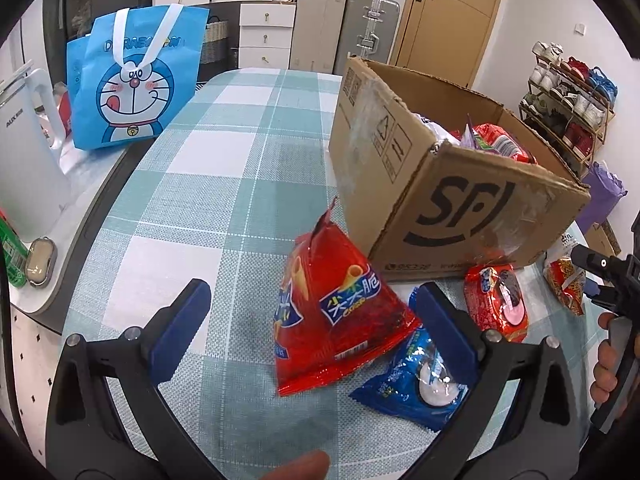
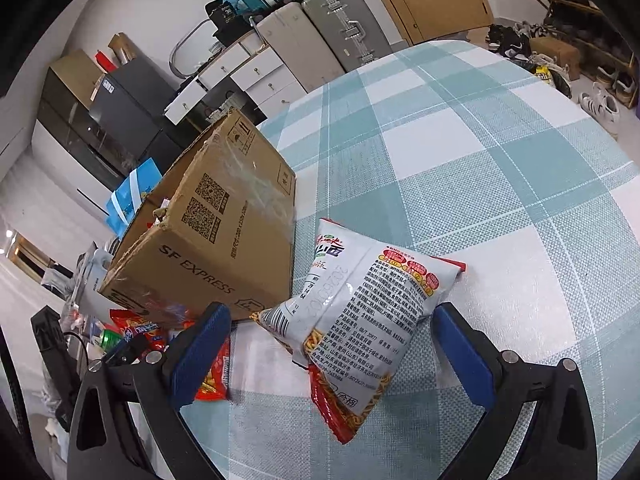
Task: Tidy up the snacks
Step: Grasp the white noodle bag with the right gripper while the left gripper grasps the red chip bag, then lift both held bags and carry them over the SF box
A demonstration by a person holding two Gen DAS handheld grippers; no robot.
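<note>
My left gripper (image 1: 316,328) is open over the checked tablecloth. A red crisp bag (image 1: 336,320) sits between its blue pads, nearer the right pad. A blue snack packet (image 1: 412,384) lies partly under that right finger. My right gripper (image 2: 332,352) is open too, and a white noodle packet (image 2: 360,320) lies between its pads, back side up. The open cardboard box (image 1: 440,200) with snacks inside stands just beyond both grippers and appears as the cardboard box (image 2: 216,232) in the right wrist view. A red snack pack (image 1: 496,304) lies at the box's foot.
A blue cartoon tote bag (image 1: 132,80) stands at the far left of the table, beside a white kettle (image 1: 28,168). More red packets (image 2: 212,376) lie under my right gripper's left finger. Suitcases, drawers and a shoe rack (image 1: 568,108) stand beyond the table.
</note>
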